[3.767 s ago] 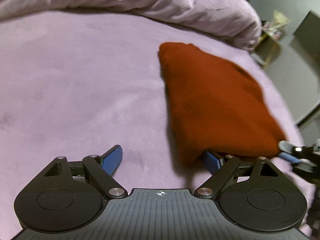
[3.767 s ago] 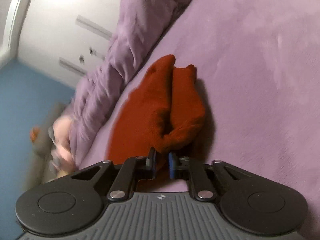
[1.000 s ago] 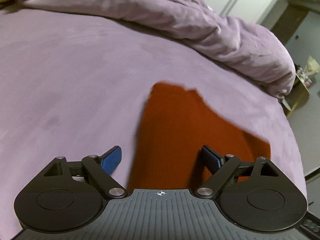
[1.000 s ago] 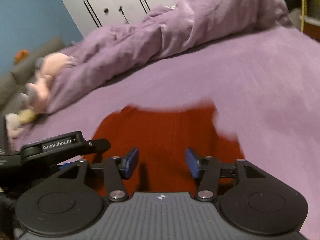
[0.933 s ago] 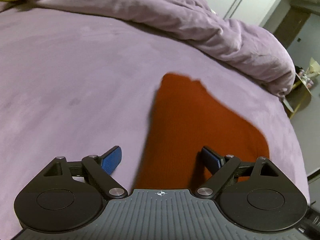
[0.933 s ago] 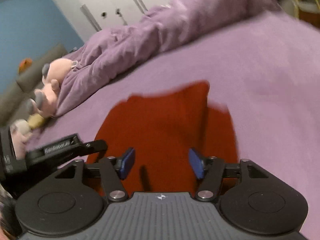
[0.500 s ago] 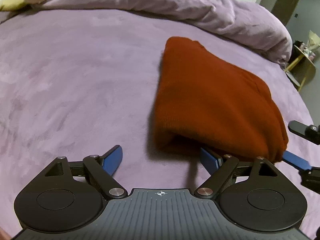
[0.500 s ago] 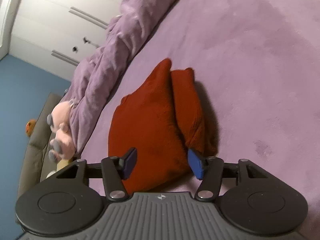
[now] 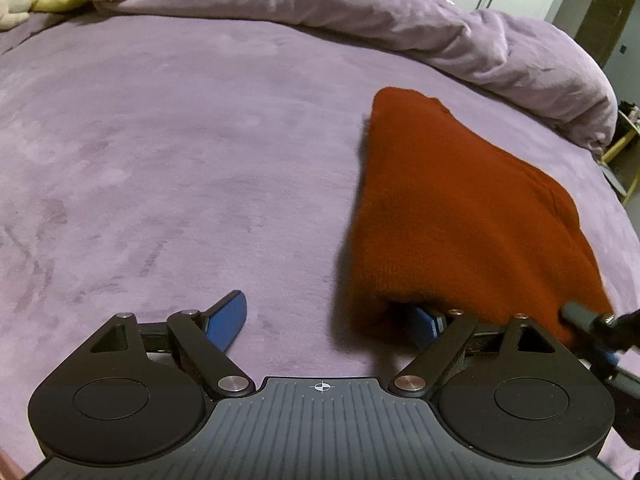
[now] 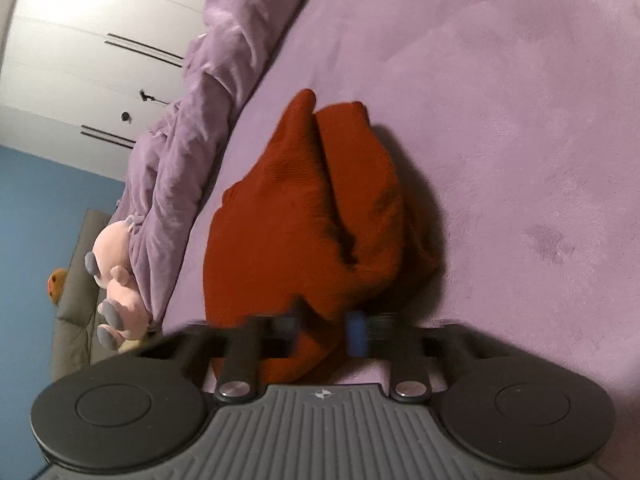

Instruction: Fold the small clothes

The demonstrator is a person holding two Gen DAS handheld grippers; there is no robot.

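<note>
A rust-red knit garment (image 9: 460, 216) lies folded in layers on the purple bed (image 9: 180, 152). My left gripper (image 9: 324, 320) is open at its near left corner; the right finger is tucked under the garment's edge and the left finger rests on bare sheet. In the right wrist view the same garment (image 10: 304, 216) lies bunched in front of my right gripper (image 10: 324, 324), whose blurred jaws have closed in on the near edge fold between them. The right gripper's tip also shows in the left wrist view (image 9: 592, 320).
A crumpled purple duvet (image 9: 400, 28) lies along the far side of the bed. Plush toys (image 10: 116, 280) sit by the grey sofa. White wardrobe doors (image 10: 100, 40) stand behind. The bed edge drops away at the right (image 9: 624, 184).
My right gripper's jaws have narrowed from wide open onto the garment's near edge. My left gripper has shifted left, so the garment now sits to the right with its right finger under the edge.
</note>
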